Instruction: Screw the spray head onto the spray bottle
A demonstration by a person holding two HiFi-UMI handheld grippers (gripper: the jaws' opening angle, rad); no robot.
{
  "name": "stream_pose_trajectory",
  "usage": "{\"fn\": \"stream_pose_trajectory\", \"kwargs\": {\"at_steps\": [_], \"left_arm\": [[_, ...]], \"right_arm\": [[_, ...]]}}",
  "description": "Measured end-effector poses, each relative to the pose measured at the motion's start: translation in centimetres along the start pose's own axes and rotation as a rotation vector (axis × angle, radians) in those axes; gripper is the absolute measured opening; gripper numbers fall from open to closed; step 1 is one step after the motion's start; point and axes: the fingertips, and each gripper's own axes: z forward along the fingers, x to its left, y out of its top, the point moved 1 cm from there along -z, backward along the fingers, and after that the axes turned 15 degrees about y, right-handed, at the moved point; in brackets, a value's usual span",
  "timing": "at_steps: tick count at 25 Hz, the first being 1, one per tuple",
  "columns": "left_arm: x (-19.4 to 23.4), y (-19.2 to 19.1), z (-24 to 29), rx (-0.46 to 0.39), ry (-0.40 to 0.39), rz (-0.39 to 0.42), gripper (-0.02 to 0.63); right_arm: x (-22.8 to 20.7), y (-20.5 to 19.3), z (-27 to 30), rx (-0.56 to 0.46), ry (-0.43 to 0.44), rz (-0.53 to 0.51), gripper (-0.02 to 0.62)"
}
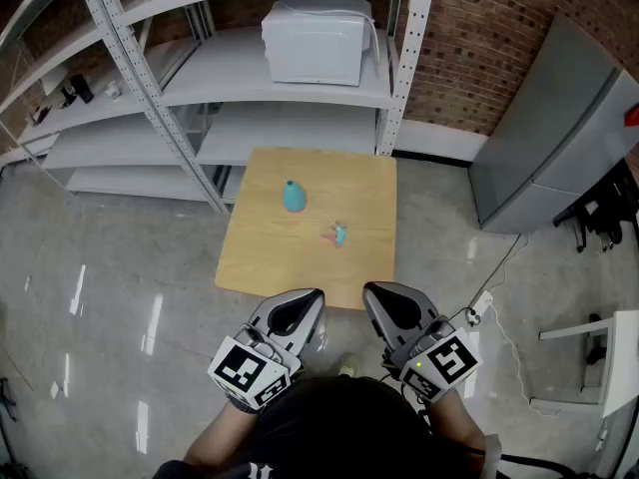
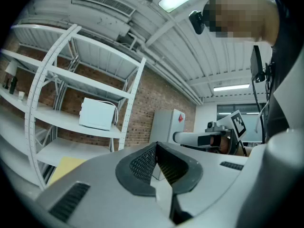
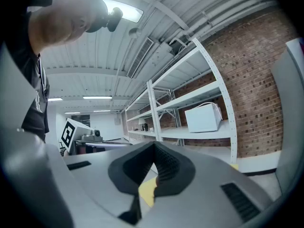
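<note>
Teal spray bottle [image 1: 293,197] upright on table — small teal-pink spray head [image 1: 339,234] lying nearby, detached.

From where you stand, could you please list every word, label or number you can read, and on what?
None is legible.
Red sign on the tall grey metal cabinet: too small to read.
Black-and-white square markers on the left gripper and right gripper: patterns, no text.
</note>
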Motion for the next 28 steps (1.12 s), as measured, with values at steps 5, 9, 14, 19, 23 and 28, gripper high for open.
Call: {"fn": "stream_pose_trajectory", "kwargs": {"at_steps": [5,9,14,19,23,28], "left_arm": [[-0.5,-0.5,0.8,0.005,0.014,-0.003,0.003],[-0.9,-0.8,1.4,0.015,0.027,-0.001,0.003],[-0.9,-1.7,2.6,0.044,0.051,-0.002,0.003],[-0.7,-2.3,3.7,0.068,0.079,0.001,0.003],[-0.3,-2.0,4.5,0.076,0.097,0.016,0.003],[1.8,-2.1,5.2,0.100,0.138,0.005,0.003]], "right_arm": [[-0.7,-0.3,-0.6,0.007,0.013,0.012,0.002],[-1.4,-0.5,-0.9,0.007,0.028,0.020,0.002],[-2.7,-1.0,-1.2,0.004,0.045,0.038,0.002],[-4.3,-2.1,-1.3,-0.002,0.050,0.067,0.000],[-5.3,-1.9,-0.8,-0.020,0.067,0.079,0.002],[-6.6,-2.6,1.2,-0.004,0.096,0.118,0.002]]}}
